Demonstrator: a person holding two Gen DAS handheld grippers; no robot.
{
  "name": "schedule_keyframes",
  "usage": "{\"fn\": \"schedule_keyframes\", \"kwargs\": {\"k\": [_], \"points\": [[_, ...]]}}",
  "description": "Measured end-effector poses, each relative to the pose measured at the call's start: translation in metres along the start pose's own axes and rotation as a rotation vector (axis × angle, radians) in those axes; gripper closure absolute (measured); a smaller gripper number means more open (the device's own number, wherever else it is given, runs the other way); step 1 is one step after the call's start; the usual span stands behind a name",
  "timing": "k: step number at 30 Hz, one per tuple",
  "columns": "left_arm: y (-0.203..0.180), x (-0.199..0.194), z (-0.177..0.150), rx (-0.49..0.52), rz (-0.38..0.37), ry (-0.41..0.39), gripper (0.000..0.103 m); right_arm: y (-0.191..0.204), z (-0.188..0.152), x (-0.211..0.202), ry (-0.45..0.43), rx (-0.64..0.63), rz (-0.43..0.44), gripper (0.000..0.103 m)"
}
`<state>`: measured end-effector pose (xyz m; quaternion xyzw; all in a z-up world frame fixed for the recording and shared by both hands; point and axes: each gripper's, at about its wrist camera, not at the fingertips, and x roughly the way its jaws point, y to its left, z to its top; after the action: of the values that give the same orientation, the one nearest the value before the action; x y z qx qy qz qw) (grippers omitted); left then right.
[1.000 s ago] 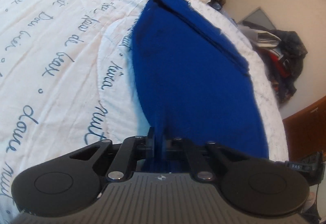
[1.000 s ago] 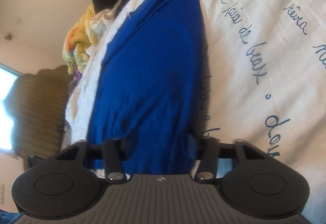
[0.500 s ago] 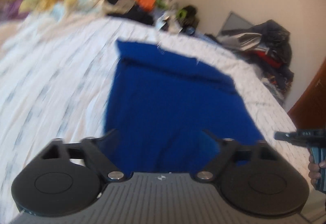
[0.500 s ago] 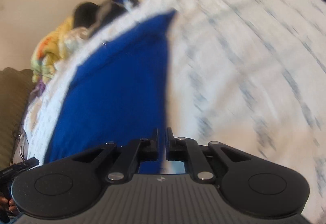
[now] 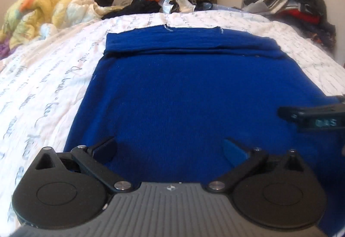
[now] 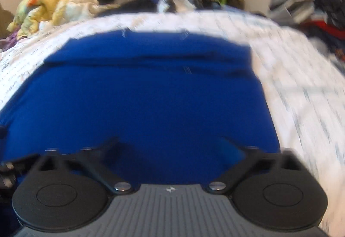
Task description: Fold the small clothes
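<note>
A blue knit garment (image 5: 194, 90) lies flat on the white bedspread, with a folded band across its far edge. It also fills the right wrist view (image 6: 151, 103), which is blurred. My left gripper (image 5: 170, 148) is open and empty, just above the garment's near edge. My right gripper (image 6: 172, 146) is open and empty over the garment's near right part. The right gripper's side also shows at the right edge of the left wrist view (image 5: 312, 118).
The white bedspread (image 5: 43, 90) has grey script printed on it. A yellow blanket (image 5: 38, 13) and a heap of clothes (image 5: 151, 0) lie along the far side. More piled clothes (image 5: 301, 4) sit at the far right by the wall.
Both grippers have let go of the garment and opened. Both views swung from a tilted angle to level, facing the far wall. The garment now lies flat.
</note>
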<state>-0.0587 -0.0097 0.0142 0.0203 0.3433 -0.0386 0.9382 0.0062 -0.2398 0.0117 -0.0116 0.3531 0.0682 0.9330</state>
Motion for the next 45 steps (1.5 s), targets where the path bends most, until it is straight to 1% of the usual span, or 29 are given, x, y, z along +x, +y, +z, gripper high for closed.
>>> {"fn": "schedule_keyframes", "kwargs": {"k": [2, 5, 11, 24, 28, 29, 30, 32, 33, 34, 36, 37, 38, 39, 41, 42, 44, 45], "points": [[0.000, -0.006, -0.005, 0.004, -0.002, -0.006, 0.000, -0.002, -0.011, -0.014, -0.001, 0.015, -0.016, 0.000], [0.001, -0.005, -0.002, 0.000, 0.002, -0.010, 0.000, -0.001, -0.021, -0.020, -0.009, 0.026, -0.033, 0.000], [0.000, -0.008, -0.004, -0.002, 0.004, -0.012, 0.000, -0.002, -0.020, -0.010, -0.012, 0.024, -0.026, 0.000], [0.000, -0.010, -0.004, -0.003, 0.010, -0.013, 0.000, -0.002, -0.022, -0.012, -0.013, 0.025, -0.023, 0.000], [-0.001, -0.016, -0.006, 0.003, 0.021, 0.002, 0.000, -0.003, -0.022, -0.015, -0.004, 0.024, -0.019, 0.000], [0.000, -0.020, -0.007, 0.009, 0.019, 0.016, 0.000, -0.003, -0.023, -0.018, 0.013, 0.022, -0.010, 0.000], [0.001, -0.026, -0.008, 0.012, 0.015, 0.038, 0.000, -0.006, -0.024, -0.024, 0.032, 0.020, 0.018, 0.000], [0.011, -0.041, -0.010, -0.001, -0.007, 0.087, 0.000, -0.019, -0.030, -0.042, 0.068, 0.030, 0.148, 0.000], [0.020, -0.051, -0.013, -0.031, -0.018, 0.096, 0.000, -0.033, -0.032, -0.054, 0.083, 0.078, 0.234, 0.000], [0.032, -0.062, -0.017, -0.074, -0.029, 0.096, 0.000, -0.051, -0.036, -0.066, 0.087, 0.154, 0.312, 0.000], [0.062, -0.077, -0.025, -0.194, -0.068, 0.122, 0.000, -0.094, -0.048, -0.085, 0.103, 0.348, 0.424, 0.000], [0.078, -0.082, -0.030, -0.269, -0.102, 0.146, 0.000, -0.114, -0.054, -0.089, 0.138, 0.440, 0.454, 0.000], [0.093, -0.085, -0.035, -0.357, -0.155, 0.174, 0.001, -0.132, -0.059, -0.090, 0.196, 0.520, 0.472, 0.000], [0.104, -0.090, -0.039, -0.420, -0.199, 0.168, 0.000, -0.145, -0.065, -0.089, 0.248, 0.578, 0.493, 0.000], [0.123, -0.090, -0.043, -0.541, -0.318, 0.211, 0.001, -0.159, -0.072, -0.090, 0.286, 0.630, 0.564, 0.000], [0.131, -0.087, -0.045, -0.600, -0.388, 0.236, 0.001, -0.162, -0.075, -0.086, 0.331, 0.658, 0.602, 0.000], [0.142, -0.075, -0.052, -0.707, -0.550, 0.298, 0.001, -0.164, -0.080, -0.078, 0.394, 0.716, 0.689, 0.000], [0.146, -0.071, -0.057, -0.742, -0.600, 0.315, 0.001, -0.163, -0.082, -0.074, 0.416, 0.728, 0.730, 0.000]]}}
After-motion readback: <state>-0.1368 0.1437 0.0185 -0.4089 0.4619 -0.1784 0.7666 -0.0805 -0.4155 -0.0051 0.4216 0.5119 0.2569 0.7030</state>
